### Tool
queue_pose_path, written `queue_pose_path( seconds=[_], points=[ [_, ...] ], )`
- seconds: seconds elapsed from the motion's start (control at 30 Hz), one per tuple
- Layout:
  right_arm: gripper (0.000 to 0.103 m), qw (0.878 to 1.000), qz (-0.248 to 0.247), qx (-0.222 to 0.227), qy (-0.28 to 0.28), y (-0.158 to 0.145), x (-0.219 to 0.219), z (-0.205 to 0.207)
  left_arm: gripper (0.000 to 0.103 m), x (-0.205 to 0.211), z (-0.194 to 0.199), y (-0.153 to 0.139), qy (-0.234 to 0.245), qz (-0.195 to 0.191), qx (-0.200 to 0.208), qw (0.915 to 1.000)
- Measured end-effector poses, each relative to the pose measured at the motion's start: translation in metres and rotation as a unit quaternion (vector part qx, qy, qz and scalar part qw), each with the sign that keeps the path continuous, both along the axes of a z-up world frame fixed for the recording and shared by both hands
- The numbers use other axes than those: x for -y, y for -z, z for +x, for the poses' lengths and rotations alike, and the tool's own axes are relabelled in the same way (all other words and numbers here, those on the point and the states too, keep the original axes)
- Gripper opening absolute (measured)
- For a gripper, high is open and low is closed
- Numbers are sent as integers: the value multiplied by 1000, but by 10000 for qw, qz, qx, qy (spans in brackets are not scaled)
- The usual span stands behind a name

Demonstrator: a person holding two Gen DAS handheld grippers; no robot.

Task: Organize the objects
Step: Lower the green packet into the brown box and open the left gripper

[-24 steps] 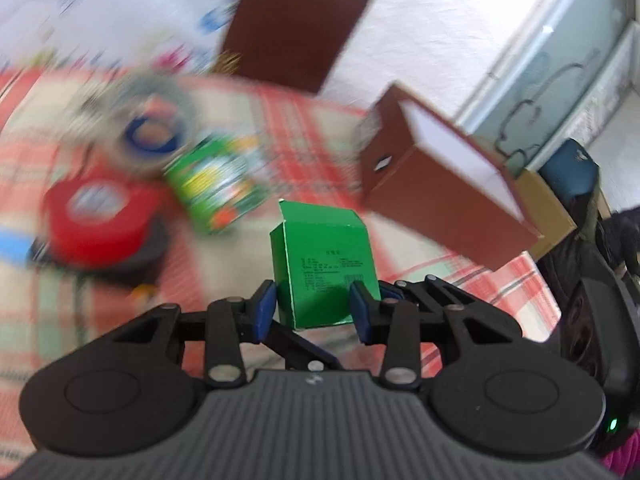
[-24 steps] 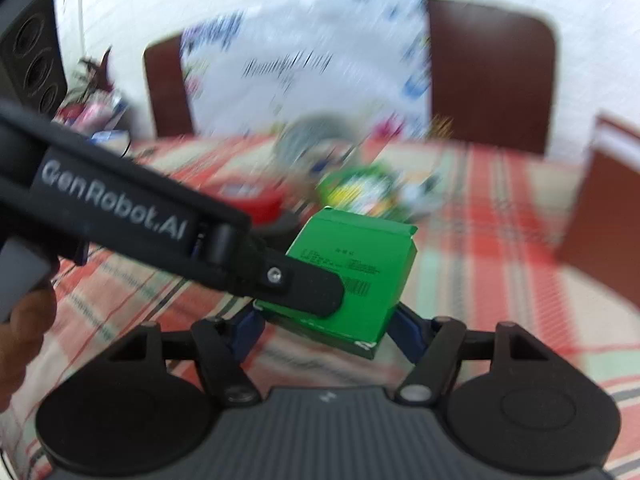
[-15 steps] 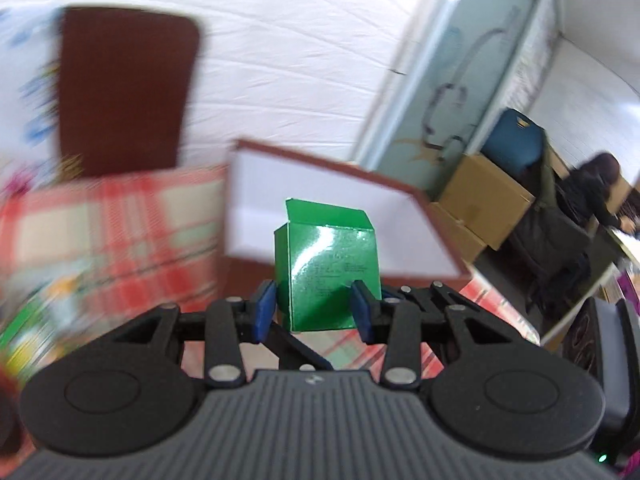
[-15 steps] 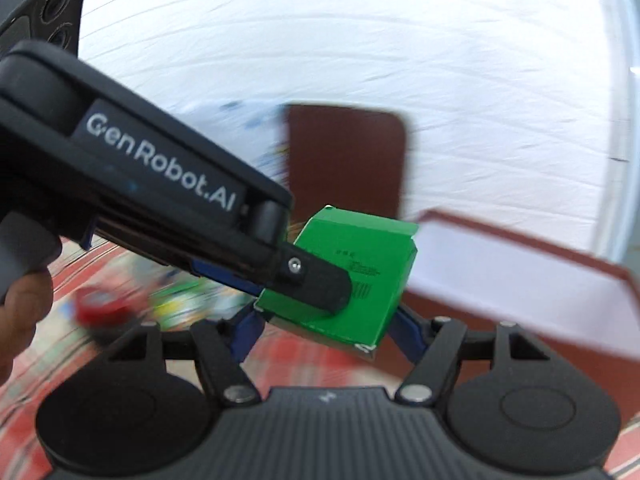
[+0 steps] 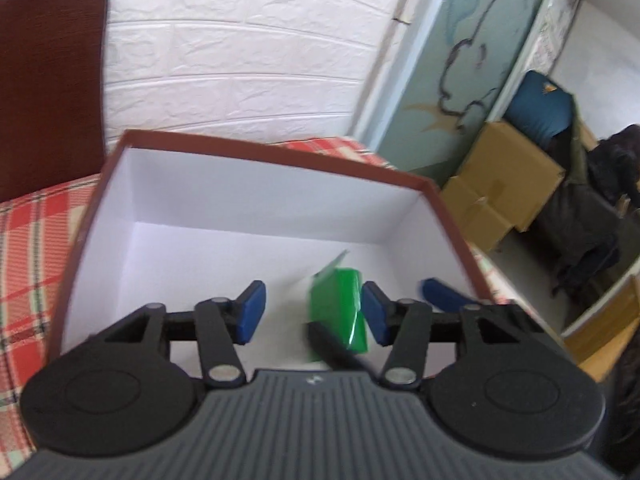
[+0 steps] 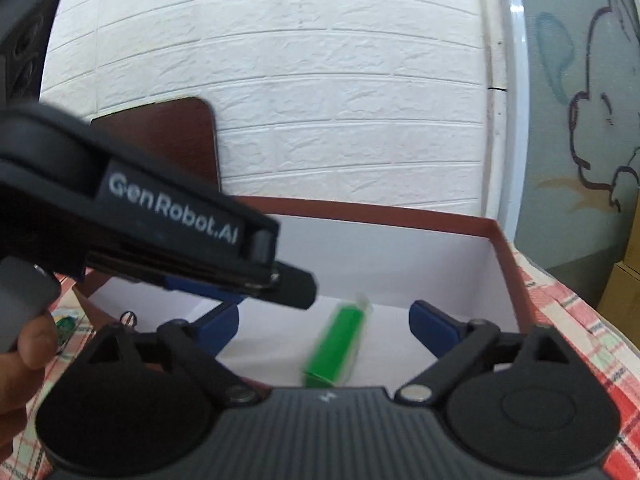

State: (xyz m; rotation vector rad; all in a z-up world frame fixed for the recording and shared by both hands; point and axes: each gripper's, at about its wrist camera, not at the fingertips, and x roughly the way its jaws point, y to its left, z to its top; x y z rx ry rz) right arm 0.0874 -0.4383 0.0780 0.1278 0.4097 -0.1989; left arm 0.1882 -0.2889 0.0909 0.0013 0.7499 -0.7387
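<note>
A small green carton (image 5: 338,312) is blurred and loose inside the brown box with a white interior (image 5: 256,208). It also shows in the right wrist view (image 6: 334,346), tilted on edge between my fingers without touching them. My left gripper (image 5: 314,308) is open over the box, and the carton is close to its right pad. My right gripper (image 6: 324,326) is open over the same box (image 6: 496,240). The left gripper's body crosses the right wrist view at upper left.
The box stands on a red plaid tablecloth (image 5: 28,232) near the table's edge. A brown chair back (image 5: 48,80) stands behind against a white brick wall. Cardboard boxes (image 5: 500,184) and a seated person are beyond the table at right.
Both grippers held the green carton together and carried it from the cluttered table over the brown box. Both have now opened and the carton has dropped into the box.
</note>
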Motion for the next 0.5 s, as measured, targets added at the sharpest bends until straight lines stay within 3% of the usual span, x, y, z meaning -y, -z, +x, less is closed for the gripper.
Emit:
queue_pose_path(
  seconds=[0.17, 0.33, 0.5],
  points=[
    [95, 9996, 48, 260, 96, -4, -7, -6, 67, -9, -11, -9, -207, 376, 342, 9985],
    [95, 9978, -234, 604, 173, -13, -64, -45, 69, -40, -42, -27, -468, 545, 911, 9932],
    [95, 9982, -188, 563, -97, -6, -105, -66, 70, -81, -58, -25, -1021, 849, 816, 9878]
  ],
)
